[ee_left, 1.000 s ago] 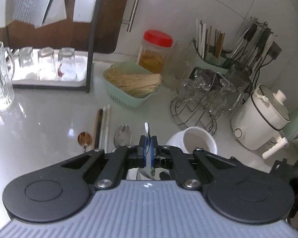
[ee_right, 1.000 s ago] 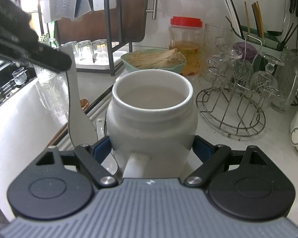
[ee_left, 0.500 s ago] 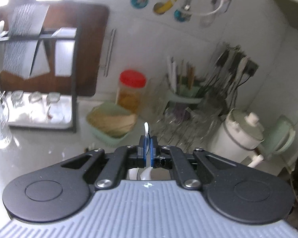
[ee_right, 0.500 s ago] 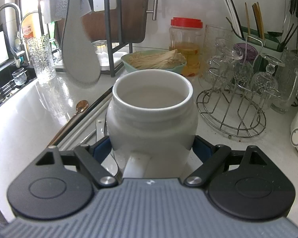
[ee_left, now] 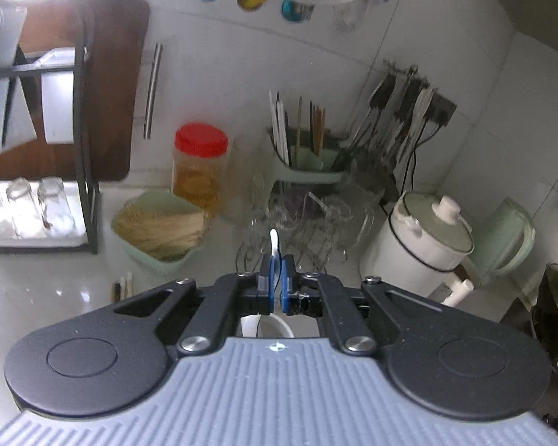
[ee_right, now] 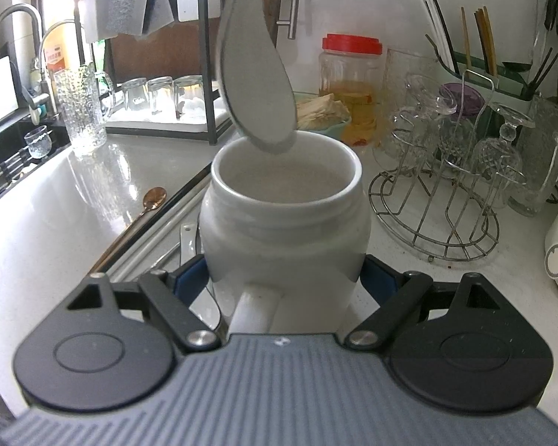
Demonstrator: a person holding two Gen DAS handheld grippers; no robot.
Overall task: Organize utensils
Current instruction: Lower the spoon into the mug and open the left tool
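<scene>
While the right gripper (ee_right: 284,278) clamps the white ceramic jar (ee_right: 284,223), a white ceramic spoon (ee_right: 258,85) hangs bowl-down just over its mouth. The left gripper (ee_left: 277,290) pinches that spoon's handle, its jaws nearly closed.

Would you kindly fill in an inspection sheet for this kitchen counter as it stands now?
Surface: glossy white counter, mostly bare at left.
Job's things: white ceramic jar upright; white ceramic spoon hanging bowl-down over its mouth; copper-coloured spoon and chopsticks lying left of the jar.
Clutter: red-lidded plastic jar, wire glass rack, green basket of sticks.
Grippers: left hand-held gripper shut on the white spoon's handle; right hand-held gripper clamped on the jar.
Cables: black cords from wall sockets.
Surroundings: white cooker pot, black dish rack, sink tap.
</scene>
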